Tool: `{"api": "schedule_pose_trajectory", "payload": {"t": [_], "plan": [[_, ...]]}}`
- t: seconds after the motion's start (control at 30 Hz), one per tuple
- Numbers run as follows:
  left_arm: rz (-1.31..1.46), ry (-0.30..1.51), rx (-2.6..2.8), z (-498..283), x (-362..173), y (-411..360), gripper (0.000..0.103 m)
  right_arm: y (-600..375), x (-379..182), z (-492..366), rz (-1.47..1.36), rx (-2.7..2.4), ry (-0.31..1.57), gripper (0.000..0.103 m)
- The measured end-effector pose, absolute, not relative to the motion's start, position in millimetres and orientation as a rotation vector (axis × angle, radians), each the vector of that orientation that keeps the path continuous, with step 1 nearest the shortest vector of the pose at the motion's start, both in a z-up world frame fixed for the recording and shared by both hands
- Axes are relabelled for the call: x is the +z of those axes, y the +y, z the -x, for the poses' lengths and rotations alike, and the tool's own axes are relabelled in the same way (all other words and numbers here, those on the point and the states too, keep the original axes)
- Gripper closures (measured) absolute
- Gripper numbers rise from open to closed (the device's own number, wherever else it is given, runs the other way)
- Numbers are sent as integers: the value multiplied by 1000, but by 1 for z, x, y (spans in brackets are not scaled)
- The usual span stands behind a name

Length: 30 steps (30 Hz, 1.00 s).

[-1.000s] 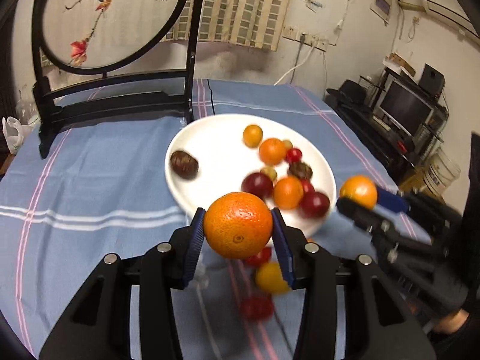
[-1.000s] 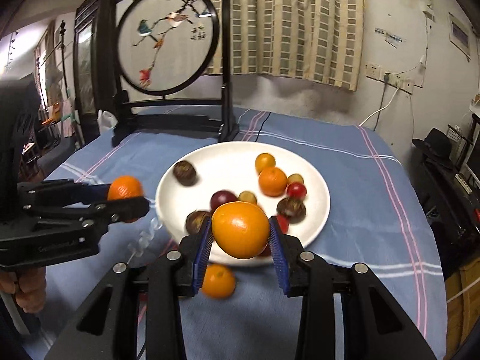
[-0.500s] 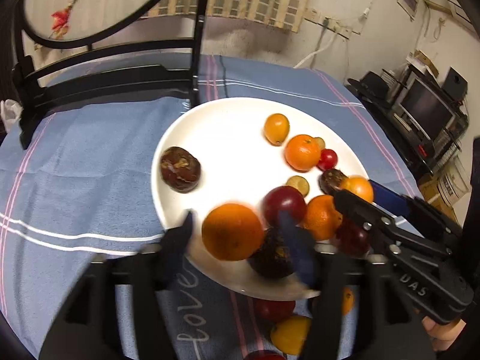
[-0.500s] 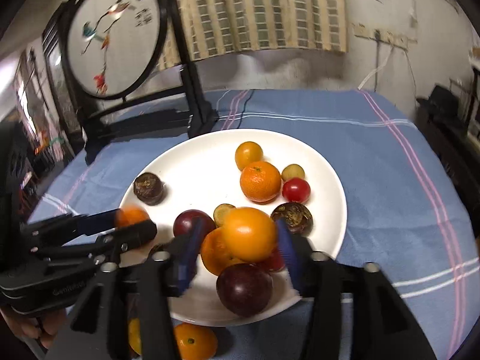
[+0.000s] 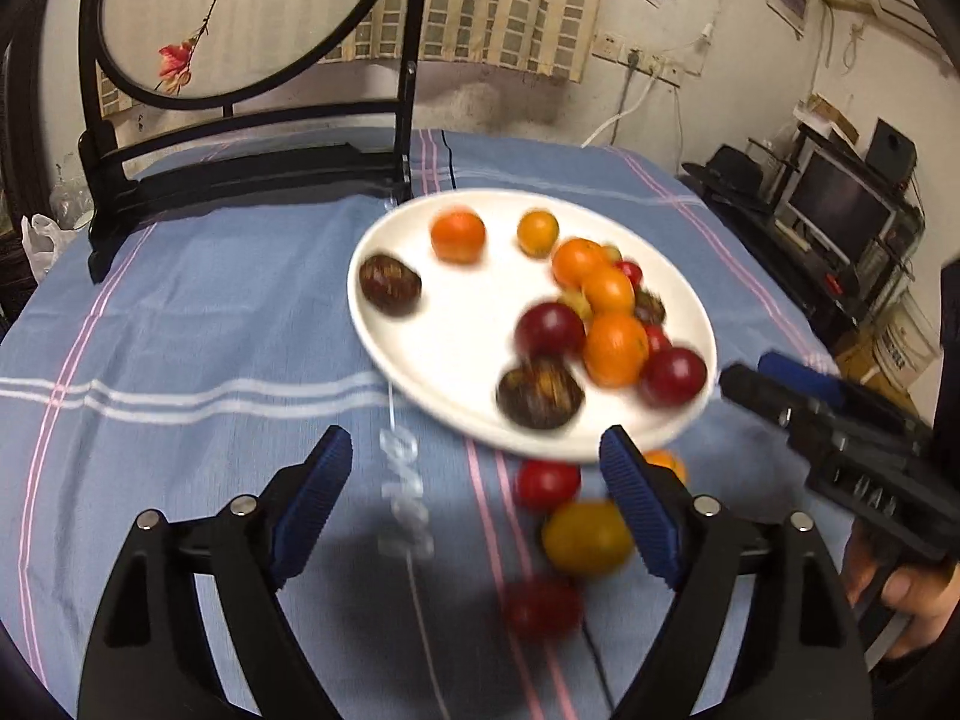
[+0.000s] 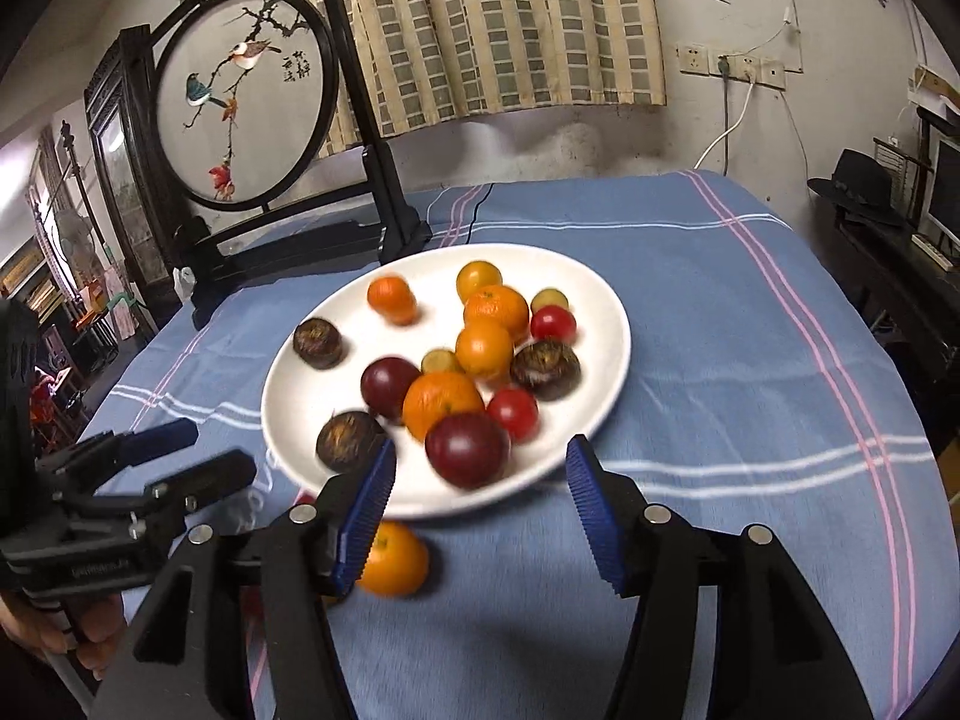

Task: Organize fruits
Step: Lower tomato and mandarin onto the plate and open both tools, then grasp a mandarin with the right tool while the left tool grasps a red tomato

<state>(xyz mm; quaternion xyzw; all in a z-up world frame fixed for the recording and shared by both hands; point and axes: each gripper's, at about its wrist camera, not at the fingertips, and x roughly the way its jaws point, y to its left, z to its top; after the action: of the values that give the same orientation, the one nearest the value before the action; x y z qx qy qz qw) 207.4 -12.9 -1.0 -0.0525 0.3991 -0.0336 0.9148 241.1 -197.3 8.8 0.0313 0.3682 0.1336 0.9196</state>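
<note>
You have one plate [image 6: 312, 396] with five oranges [image 6: 442, 403], three brown fruits [image 6: 317, 343], two plums [image 6: 467, 449], two tomatoes [image 6: 552, 324] and two green fruits [image 6: 549, 300], plus two loose tomatoes [image 5: 547, 483], one yellow fruit [image 5: 588, 537] and one loose orange [image 5: 666, 461] on the cloth [image 5: 180, 330].

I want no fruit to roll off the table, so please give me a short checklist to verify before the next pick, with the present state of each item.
1. Left tongs open and empty: ok.
2. Right tongs open and empty: ok.
3. All fruit on the round white plate: not ok. An orange mandarin, a yellow tomato and red tomatoes lie on the blue striped tablecloth before the plate.
4. Fruit on the plate at rest: cannot tell; several look blurred.
5. Loose fruit within forward reach of the left tongs: ok, probably.
6. Free place on the plate: ok, its left part is bare.
</note>
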Motion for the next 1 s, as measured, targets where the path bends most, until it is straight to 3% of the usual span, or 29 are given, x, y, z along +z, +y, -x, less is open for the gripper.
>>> {"api": "schedule_pose_trajectory", "payload": {"t": [0.5,0.57,0.6,0.67,0.7,1.0], "plan": [[41,877,-143,-169,-31,-37,22,-201,-6,-200,-50,282,790,43],[40,883,-153,-171,-36,-39,32,-200,-5,-199,-47,284,785,43],[35,896,-162,-173,-40,-40,40,-200,-5,-198,-47,288,783,43],[37,927,-173,-177,-48,-40,67,-200,-4,-198,-48,297,781,43],[26,919,-165,-177,-50,-39,71,-200,-5,-197,-45,299,780,43],[51,867,-150,-165,-25,-21,71,-176,-12,-192,103,304,805,43]]}}
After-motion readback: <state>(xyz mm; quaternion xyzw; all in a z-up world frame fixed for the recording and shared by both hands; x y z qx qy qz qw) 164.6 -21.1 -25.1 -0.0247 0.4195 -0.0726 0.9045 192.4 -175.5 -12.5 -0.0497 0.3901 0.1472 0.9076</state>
